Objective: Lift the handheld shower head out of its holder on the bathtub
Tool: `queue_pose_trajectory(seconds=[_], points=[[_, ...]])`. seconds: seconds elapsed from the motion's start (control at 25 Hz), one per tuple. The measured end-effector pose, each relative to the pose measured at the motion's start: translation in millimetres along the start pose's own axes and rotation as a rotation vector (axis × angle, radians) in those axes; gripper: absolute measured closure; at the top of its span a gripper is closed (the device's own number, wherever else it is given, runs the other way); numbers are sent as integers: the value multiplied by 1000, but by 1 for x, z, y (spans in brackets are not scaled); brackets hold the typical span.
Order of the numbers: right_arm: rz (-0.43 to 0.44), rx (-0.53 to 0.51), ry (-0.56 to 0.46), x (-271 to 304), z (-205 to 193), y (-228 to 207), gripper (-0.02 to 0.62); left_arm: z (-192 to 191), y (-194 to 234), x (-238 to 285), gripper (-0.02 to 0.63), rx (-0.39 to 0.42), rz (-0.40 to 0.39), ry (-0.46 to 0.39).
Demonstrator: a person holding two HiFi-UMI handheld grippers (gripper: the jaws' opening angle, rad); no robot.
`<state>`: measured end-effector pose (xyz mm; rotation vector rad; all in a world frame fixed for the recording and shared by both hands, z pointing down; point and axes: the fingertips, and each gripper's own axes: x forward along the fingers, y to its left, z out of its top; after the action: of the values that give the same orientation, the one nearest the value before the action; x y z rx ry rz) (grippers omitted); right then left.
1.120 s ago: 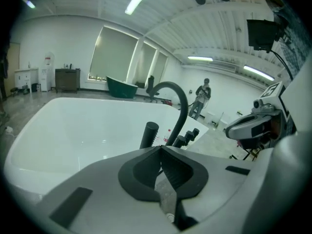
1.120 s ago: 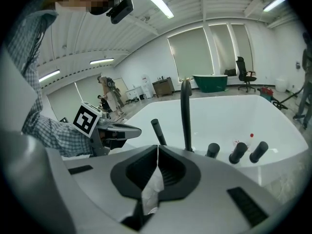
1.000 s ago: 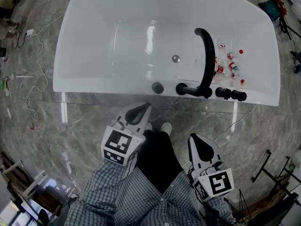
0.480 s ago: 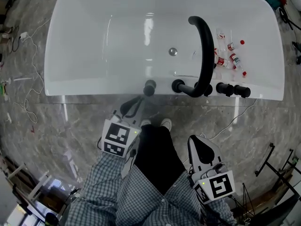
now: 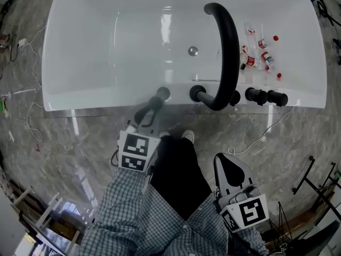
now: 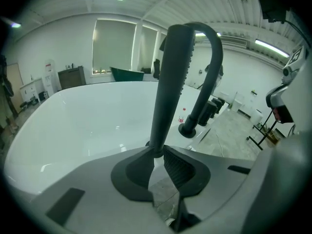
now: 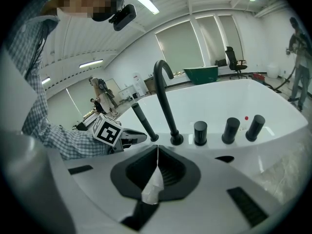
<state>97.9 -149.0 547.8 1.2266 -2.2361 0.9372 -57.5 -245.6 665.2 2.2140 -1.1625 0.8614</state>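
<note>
1. Your left gripper (image 5: 151, 107) was at the near rim of the bathtub (image 5: 80, 101). Its jaws were only a little apart and had just been opening. The foot of the shower head (image 6: 170, 77) stood at their tips, with the pads not pressing on it. The gap looked narrow, so pushing in could have shoved the handle instead of straddling it.
2. The shower head stood upright in its holder (image 7: 153, 138) on the near rim. A grip that low could have let it tip or slip, and a slanted pull could have jammed it in the holder.
3. The black spout (image 5: 226, 41) rose just right of it. A swing during the lift could have struck it.
4. Your right gripper (image 7: 157, 149) was closed and empty, back by your body and well apart from the tub. It couldn't have caught a slip.
5. The knobs (image 5: 256, 95) and small bottles (image 5: 264, 63) sat further right, so a dropped head could have hit them.
</note>
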Motion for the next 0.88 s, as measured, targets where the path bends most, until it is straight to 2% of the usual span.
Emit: queue_pose_trajectory(seconds=[0.24, 0.44, 0.88], points=[[-2, 24, 10, 2, -7, -9, 577, 2, 1, 19, 537, 18, 16, -6], [7, 47, 17, 5, -15, -19, 578, 7, -4, 33, 462, 42, 16, -41], [15, 85, 32, 8, -25, -28, 577, 12, 6, 48, 465, 24, 78, -43]])
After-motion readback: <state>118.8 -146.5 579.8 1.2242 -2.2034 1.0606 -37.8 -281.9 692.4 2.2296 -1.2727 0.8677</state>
